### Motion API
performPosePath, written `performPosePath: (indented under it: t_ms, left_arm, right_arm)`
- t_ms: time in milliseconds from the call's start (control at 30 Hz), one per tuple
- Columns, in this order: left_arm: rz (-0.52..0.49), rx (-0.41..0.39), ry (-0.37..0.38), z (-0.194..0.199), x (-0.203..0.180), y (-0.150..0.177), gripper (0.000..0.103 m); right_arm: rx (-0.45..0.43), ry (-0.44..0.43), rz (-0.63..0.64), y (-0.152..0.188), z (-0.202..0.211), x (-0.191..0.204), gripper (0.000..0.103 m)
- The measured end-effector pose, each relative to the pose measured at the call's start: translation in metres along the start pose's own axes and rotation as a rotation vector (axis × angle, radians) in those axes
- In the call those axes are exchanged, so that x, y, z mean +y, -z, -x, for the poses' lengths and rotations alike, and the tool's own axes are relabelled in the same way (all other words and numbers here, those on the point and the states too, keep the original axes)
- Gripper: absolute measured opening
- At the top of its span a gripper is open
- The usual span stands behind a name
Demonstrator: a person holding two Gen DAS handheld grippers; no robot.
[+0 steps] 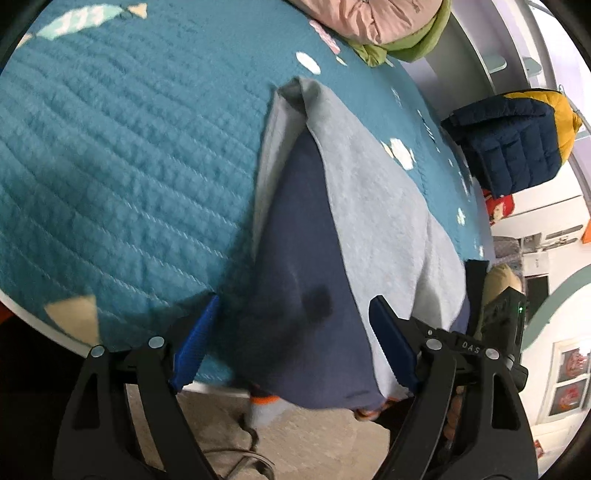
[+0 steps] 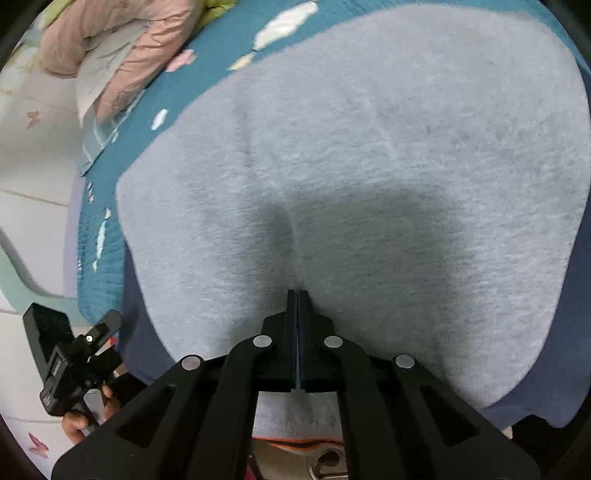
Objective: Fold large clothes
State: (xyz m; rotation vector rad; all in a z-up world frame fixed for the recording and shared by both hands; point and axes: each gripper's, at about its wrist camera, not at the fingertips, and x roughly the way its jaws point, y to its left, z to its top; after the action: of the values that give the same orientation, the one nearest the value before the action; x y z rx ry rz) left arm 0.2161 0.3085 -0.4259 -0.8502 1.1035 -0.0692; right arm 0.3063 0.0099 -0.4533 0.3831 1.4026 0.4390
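Note:
A large garment, light grey fleece with a navy side, lies on the teal quilted bed and hangs over its near edge. My left gripper is open at that edge, its blue pads standing either side of the navy fold without pressing it. In the right wrist view the grey fleece fills the frame. My right gripper is shut, and a crease in the fleece runs into its tips. A hand holds the left gripper's handle at the lower left.
A pink and green jacket pile lies at the bed's far end. A navy and yellow puffer jacket sits to the right, beyond the bed. Beige floor with a cable shows below the bed edge.

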Motion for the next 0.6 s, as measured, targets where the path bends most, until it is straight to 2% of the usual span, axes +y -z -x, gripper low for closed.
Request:
performPosePath:
  t_ms: [67,167,267,367,400,433,500,567,600]
  left_arm:
    - [0.019,0.025,0.028,-0.005,-0.001,0.004,0.082]
    - [0.002,0.037,0.009,-0.007,-0.005,0.006,0.082]
    - [0.035,0.058,0.051,-0.008,-0.005,0.009,0.082]
    - [0.024,0.072,0.054,-0.009,-0.009,0.012,0.082]
    - [0.011,0.078,0.044,-0.009,-0.012,0.013,0.082]
    - [0.003,0.081,0.032,-0.010,-0.014,0.014,0.080]
    - [-0.005,0.086,0.014,-0.010,-0.015,0.015,0.076]
    - [-0.025,0.086,-0.021,-0.010,-0.020,0.016,0.065]
    - [-0.035,0.084,-0.035,-0.009,-0.022,0.016,0.055]
  right_arm:
    - [-0.033,-0.006,0.020,0.009,0.013,0.004,0.007]
    - [-0.090,-0.001,0.086,0.029,0.029,0.010,0.007]
    - [-0.134,0.023,0.152,0.049,0.031,0.023,0.009]
    - [-0.181,0.054,0.249,0.067,0.035,0.033,0.020]
    - [-0.203,0.075,0.290,0.073,0.035,0.038,0.028]
    - [-0.212,0.085,0.316,0.075,0.034,0.041,0.036]
    - [-0.230,0.097,0.376,0.081,0.031,0.051,0.038]
    - [-0.237,0.092,0.415,0.085,0.028,0.057,0.042]
    - [-0.241,0.089,0.433,0.088,0.026,0.062,0.043]
